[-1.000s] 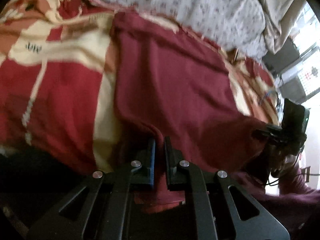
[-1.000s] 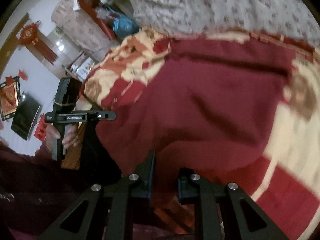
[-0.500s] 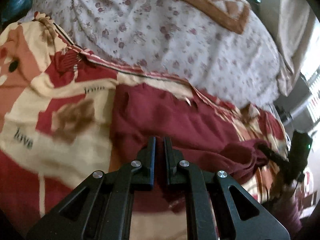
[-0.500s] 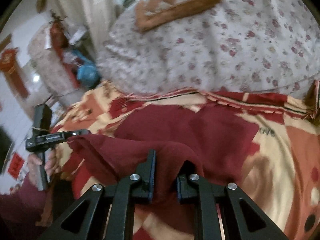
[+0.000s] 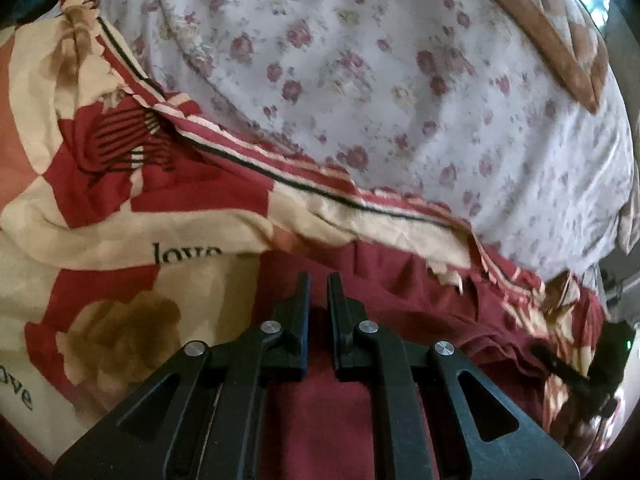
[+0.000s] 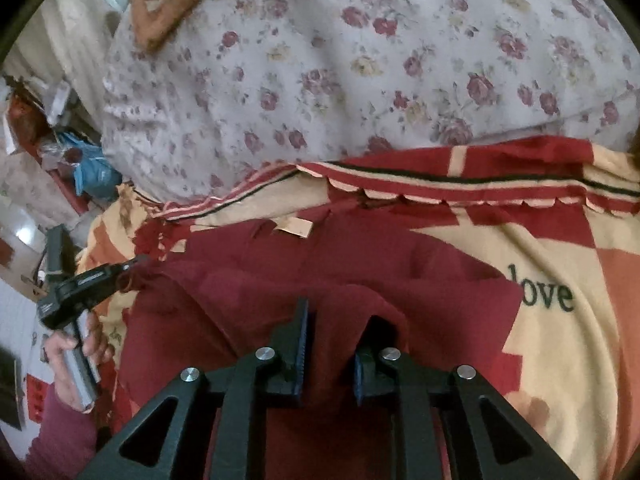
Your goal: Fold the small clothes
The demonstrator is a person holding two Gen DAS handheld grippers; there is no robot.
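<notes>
Maroon garment (image 5: 400, 300) lies on the bed, spread over a red and cream bedspread (image 5: 120, 240) printed with the word "love", and its near edge is raised as a fold between the two claws. In the left wrist view the left claw (image 5: 318, 280) sits right over the cloth, its two jaws a narrow slit apart and easing open; only maroon shows through the slit, and the nipped edge itself cannot be made out there. The right wrist view shows that claw from the side (image 6: 134, 264), with a bunched corner of the garment (image 6: 280, 264) caught at its tip. The right claw (image 6: 340, 312) has its jaws a little wider and is also opening, with a hump of the same cloth between them that drapes over and hides the tip of the right-hand jaw. Seen from the left camera, the right claw (image 5: 536, 350) is a dark, blurred shape at the frame's edge, and its grip cannot be read there. A hand (image 6: 76, 360) in a maroon sleeve (image 6: 60, 432) holds the left claw's handle. Behind the bedspread rises a pale floral quilt (image 5: 400, 80). The garment's near part is cut off behind the claw bodies, so its full shape cannot be told.
</notes>
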